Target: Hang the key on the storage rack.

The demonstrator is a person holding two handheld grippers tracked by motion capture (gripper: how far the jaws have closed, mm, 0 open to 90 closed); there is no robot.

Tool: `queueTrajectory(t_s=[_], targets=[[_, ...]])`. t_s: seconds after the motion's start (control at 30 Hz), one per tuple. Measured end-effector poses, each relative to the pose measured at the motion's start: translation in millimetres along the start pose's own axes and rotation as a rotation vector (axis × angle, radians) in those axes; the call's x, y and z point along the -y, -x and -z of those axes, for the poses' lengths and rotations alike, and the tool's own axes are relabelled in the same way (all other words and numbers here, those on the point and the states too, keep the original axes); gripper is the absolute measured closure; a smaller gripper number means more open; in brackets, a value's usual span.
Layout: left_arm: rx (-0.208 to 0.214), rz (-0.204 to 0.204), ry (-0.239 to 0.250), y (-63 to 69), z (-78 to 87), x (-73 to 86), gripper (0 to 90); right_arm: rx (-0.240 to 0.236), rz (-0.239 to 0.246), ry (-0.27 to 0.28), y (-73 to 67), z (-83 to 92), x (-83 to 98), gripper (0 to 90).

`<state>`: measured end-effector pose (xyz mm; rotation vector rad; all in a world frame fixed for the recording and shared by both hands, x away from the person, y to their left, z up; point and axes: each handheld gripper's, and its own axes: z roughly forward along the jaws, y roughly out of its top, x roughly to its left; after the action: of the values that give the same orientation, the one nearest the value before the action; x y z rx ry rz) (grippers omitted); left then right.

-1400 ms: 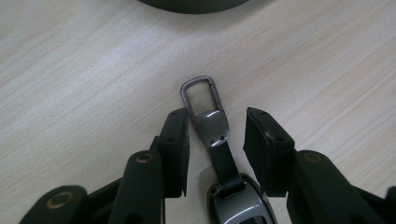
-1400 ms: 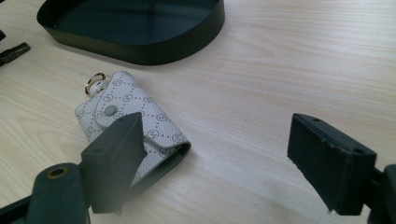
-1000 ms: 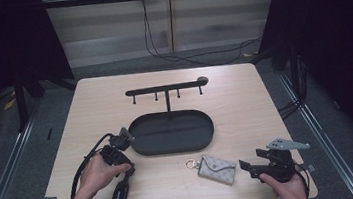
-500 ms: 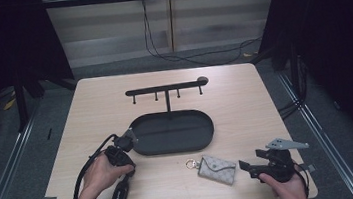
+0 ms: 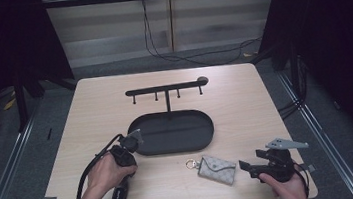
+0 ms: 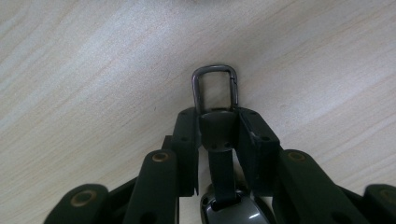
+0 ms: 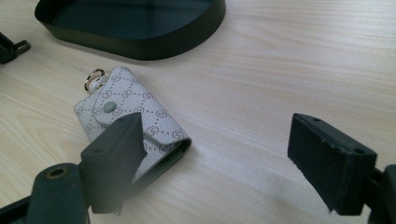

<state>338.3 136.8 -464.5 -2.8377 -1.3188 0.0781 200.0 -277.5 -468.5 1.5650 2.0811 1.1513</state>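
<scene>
I count one grey patterned snap pouch, one black oval tray and one four-peg black rack. My left gripper clamps a dark metal clasp; my right gripper gapes empty.

A black hook rack stands behind the oval tray.

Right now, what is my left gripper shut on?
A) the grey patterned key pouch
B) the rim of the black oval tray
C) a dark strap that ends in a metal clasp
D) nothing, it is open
C: in the left gripper view the left gripper has its jaws closed on a dark strap, whose metal clasp sticks out past them over the table.
</scene>
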Motion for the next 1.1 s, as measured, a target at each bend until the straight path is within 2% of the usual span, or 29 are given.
queueTrajectory(t_s=[0.03,0.1,0.13,0.27,0.43,0.5,0.67,0.73,0.8,0.83,1.0,1.1], targets=[[0.008,0.005,-0.007,0.3,0.1,-0.2,70.1,0.0,0.0,0.001,0.2,-0.1,0.0,18.5],[0.007,-0.023,-0.005,-1.5,0.0,-0.8,70.2,0.001,0.003,-0.001,-0.1,-0.2,0.1,18.6],[0.014,-0.014,-0.006,-1.5,0.1,-0.3,70.2,0.0,0.005,-0.002,-0.3,-0.1,0.1,18.6],[0.02,-0.061,0.002,-3.4,0.1,0.4,70.5,0.003,0.002,-0.004,0.0,-0.6,0.0,19.1],[0.077,-0.053,-0.022,-10.1,0.5,-0.6,70.6,0.004,0.0,-0.009,0.3,-1.3,-0.3,19.4],[0.09,-0.065,-0.028,-11.9,0.6,-0.1,70.7,0.005,0.0,-0.006,0.1,-1.1,-0.1,19.3],[0.12,-0.057,-0.005,-15.6,5.1,4.1,70.7,0.006,-0.005,-0.011,0.5,-1.9,-0.4,19.5],[0.123,-0.06,-0.002,-17.3,8.2,5.0,70.7,0.006,-0.003,-0.01,0.4,-1.8,-0.3,19.6],[0.105,-0.037,0.026,-18.3,12.8,6.5,70.8,0.008,-0.006,-0.01,0.4,-1.5,-0.3,19.7],[0.104,-0.026,0.024,-19.0,14.2,6.7,70.8,0.01,-0.006,-0.009,0.4,-1.4,-0.3,19.7],[0.125,-0.025,0.029,-22.0,20.9,7.8,70.8,0.011,-0.008,-0.008,0.9,-1.4,-0.3,19.6],[0.145,-0.041,0.033,-22.9,25.0,9.0,70.8,0.011,-0.008,-0.009,0.9,-1.6,-0.3,19.7]])
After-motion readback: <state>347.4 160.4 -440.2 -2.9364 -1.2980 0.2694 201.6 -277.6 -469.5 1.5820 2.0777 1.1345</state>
